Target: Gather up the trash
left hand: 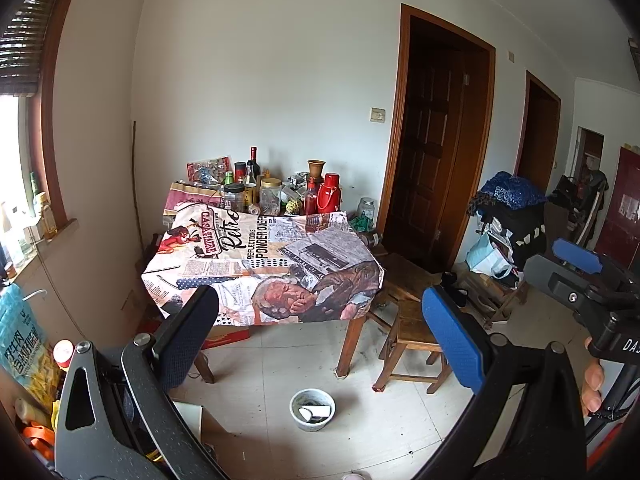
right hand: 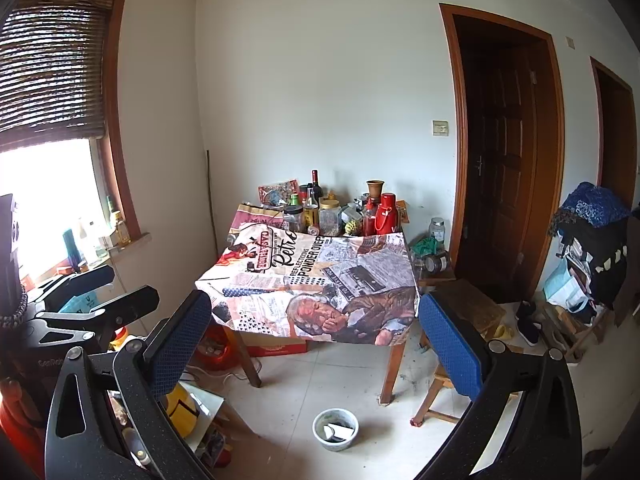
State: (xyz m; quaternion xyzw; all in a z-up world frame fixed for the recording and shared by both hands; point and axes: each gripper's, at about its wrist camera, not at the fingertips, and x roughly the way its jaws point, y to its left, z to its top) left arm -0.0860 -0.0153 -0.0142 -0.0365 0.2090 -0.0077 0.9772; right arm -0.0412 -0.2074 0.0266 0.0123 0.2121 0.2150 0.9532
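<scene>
A small grey bin (left hand: 312,409) stands on the tiled floor in front of the table, with a white paper cup lying inside; it also shows in the right wrist view (right hand: 335,429). My left gripper (left hand: 316,332) is open and empty, held well above the floor, facing the table. My right gripper (right hand: 316,338) is open and empty too, at about the same height. In the left wrist view the right gripper (left hand: 576,268) shows at the right edge. In the right wrist view the left gripper (right hand: 108,288) shows at the left.
A table with a newspaper-print cloth (left hand: 272,264) carries bottles, jars and a red thermos (left hand: 330,198) at its back. Wooden stools (left hand: 412,328) stand to its right. Snack bags and clutter (left hand: 28,356) lie at left. Dark doors and piled bags (left hand: 508,232) are at right.
</scene>
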